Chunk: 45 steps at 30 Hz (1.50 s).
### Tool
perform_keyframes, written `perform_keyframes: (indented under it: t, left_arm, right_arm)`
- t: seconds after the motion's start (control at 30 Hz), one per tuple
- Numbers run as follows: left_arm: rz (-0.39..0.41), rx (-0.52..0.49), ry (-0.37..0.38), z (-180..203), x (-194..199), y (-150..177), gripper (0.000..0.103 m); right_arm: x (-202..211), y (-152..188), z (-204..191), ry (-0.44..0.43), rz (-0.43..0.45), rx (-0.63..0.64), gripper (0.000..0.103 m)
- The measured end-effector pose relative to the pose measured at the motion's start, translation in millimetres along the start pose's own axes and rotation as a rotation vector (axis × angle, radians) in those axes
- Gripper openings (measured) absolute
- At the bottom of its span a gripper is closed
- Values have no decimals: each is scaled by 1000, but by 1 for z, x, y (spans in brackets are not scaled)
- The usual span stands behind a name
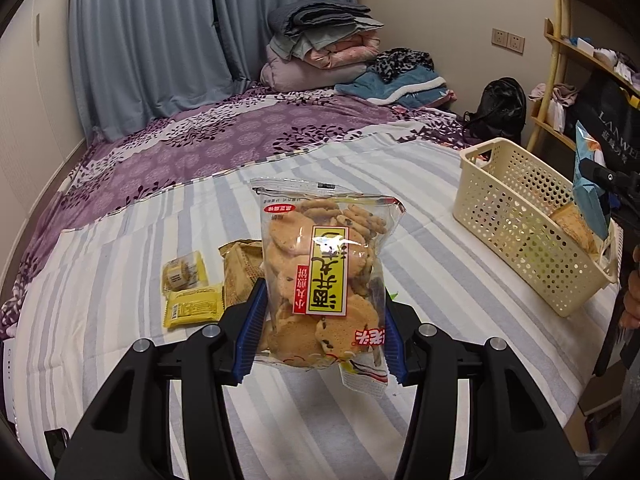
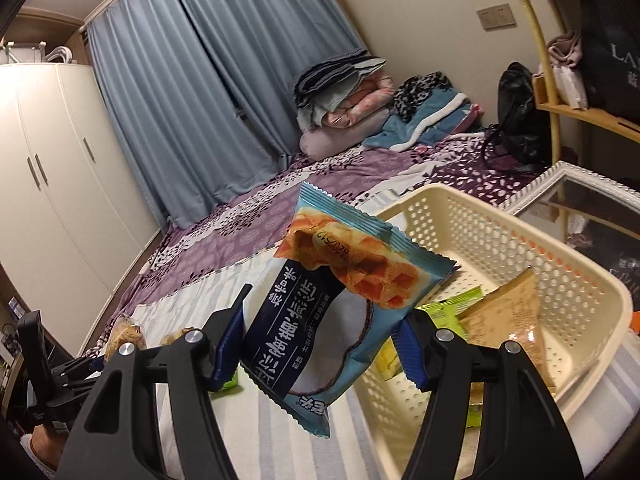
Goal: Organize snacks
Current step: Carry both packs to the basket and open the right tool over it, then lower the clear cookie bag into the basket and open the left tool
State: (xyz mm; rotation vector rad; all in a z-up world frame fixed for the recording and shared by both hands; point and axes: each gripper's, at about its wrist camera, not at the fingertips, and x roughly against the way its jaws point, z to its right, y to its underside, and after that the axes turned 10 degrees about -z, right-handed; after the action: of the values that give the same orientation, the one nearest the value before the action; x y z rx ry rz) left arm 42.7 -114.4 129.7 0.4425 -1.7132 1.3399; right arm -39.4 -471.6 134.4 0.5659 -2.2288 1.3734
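The right gripper (image 2: 316,354), pinching a blue waffle packet (image 2: 340,304), sits beside the perforated basket (image 2: 496,216) — nearer than the left gripper (image 1: 318,334), clamped on a cookie bag (image 1: 324,276).

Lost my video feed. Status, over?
Left gripper holds cookie bag. Right gripper holds blue packet beside basket. Nothing blocking.

- Blue curtains (image 1: 160,40) are drawn across the far wall.
- Folded bedding (image 1: 324,44) is stacked on the purple patterned bedspread (image 1: 200,148).
- A black bag (image 1: 500,108) is set beside a wooden shelf (image 1: 560,40).
- A white wardrobe (image 2: 48,168) is seen at the left.
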Motion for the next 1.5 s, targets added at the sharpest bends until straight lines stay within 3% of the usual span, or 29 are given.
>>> perform_keyframes:
  t: [0.67,0.73,0.8,0.83,1.2,1.5]
  left_arm:
    - [15,-30,8,9,9,-5,52]
    - [21,-25,4,6,13,-6,52]
    - [28,-19,-2,2,17,-8,52]
    - [35,-14,-8,-1,20,-9,52]
    - [112,58,-19,-34,56,-34,52]
    - [170,41,-26,-27,78,-55,53]
  right_arm:
    - [20,-5,39,105,36,-53,64]
    - [19,-5,42,108,34,-64,66]
    - [21,-5,44,95,39,-92,79]
    - [22,-4,47,95,47,-104,91]
    - [23,1,57,94,49,-122,92]
    - [29,5,69,99,71,-150,92]
